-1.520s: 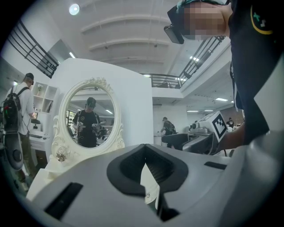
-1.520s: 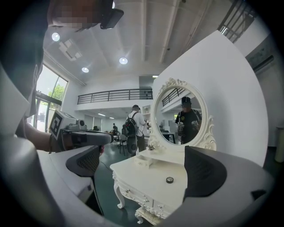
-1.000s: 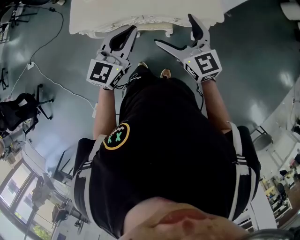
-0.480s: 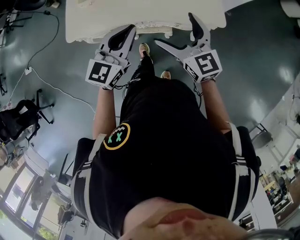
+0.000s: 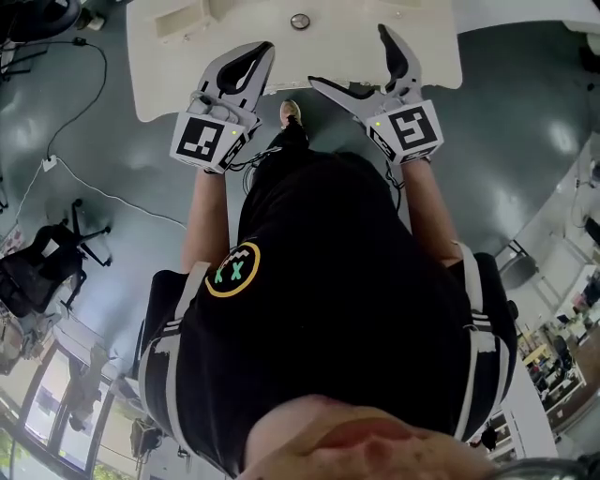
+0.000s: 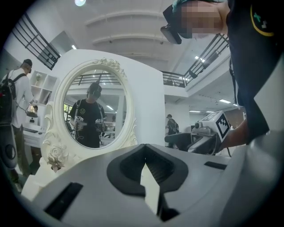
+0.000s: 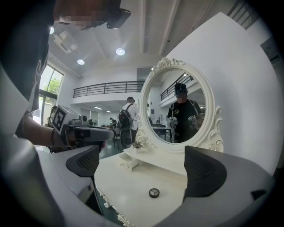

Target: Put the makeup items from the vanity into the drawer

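Observation:
A small round black makeup compact (image 5: 299, 21) (image 7: 154, 193) lies on the white vanity top (image 5: 394, 66) (image 7: 128, 186). A little white drawer box (image 5: 183, 21) (image 7: 128, 160) stands toward the top's left, at the mirror's foot. My left gripper (image 5: 255, 54) (image 6: 144, 153) is shut with nothing in it, held over the vanity's near edge. My right gripper (image 5: 361, 64) (image 7: 144, 167) is open and empty, with its jaws wide apart. The compact is ahead of it and below its jaws, apart from them.
An oval mirror (image 6: 95, 111) (image 7: 179, 113) in an ornate white frame rises at the back of the vanity. People stand in the room behind. On the grey floor at left are a cable (image 5: 103, 192) and a black chair (image 5: 37, 272).
The vanity top has come further into the head view, and the compact and drawer box now show. Both grippers hang over its near edge, their jaws unchanged.

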The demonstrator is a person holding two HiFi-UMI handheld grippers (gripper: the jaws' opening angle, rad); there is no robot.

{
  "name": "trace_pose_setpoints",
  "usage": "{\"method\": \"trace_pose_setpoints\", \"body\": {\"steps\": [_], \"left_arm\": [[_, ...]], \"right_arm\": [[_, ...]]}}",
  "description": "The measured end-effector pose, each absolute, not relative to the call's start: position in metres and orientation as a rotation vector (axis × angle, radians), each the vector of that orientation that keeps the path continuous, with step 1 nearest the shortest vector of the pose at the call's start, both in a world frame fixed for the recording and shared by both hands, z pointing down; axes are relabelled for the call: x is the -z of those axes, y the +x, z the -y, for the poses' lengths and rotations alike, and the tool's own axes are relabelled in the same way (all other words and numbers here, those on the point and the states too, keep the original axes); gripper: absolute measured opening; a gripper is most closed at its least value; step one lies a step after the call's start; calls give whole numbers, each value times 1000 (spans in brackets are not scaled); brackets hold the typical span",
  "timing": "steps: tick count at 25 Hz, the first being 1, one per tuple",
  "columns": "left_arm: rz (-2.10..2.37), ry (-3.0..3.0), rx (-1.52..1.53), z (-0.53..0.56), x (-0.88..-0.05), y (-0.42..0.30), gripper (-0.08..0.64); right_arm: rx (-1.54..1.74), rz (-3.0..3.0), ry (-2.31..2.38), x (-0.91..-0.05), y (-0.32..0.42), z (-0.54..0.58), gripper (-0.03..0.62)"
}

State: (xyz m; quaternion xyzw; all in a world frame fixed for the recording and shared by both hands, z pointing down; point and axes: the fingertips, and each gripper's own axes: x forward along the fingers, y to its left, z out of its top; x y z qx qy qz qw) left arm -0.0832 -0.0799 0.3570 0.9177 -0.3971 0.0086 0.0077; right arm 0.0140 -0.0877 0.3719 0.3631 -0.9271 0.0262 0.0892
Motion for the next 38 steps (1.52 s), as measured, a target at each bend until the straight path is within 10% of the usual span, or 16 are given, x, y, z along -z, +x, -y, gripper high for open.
{"method": "trace_pose_setpoints", "body": {"steps": [23,38], "left_arm": [[1293,2791,-76,142,-354,-73,18],[1345,2754,-104,133,-363,-89,18]], "right_arm": [[-91,2744,990,-387,7,154,598],[-210,2517,940,-553,-17,195,597]]}}
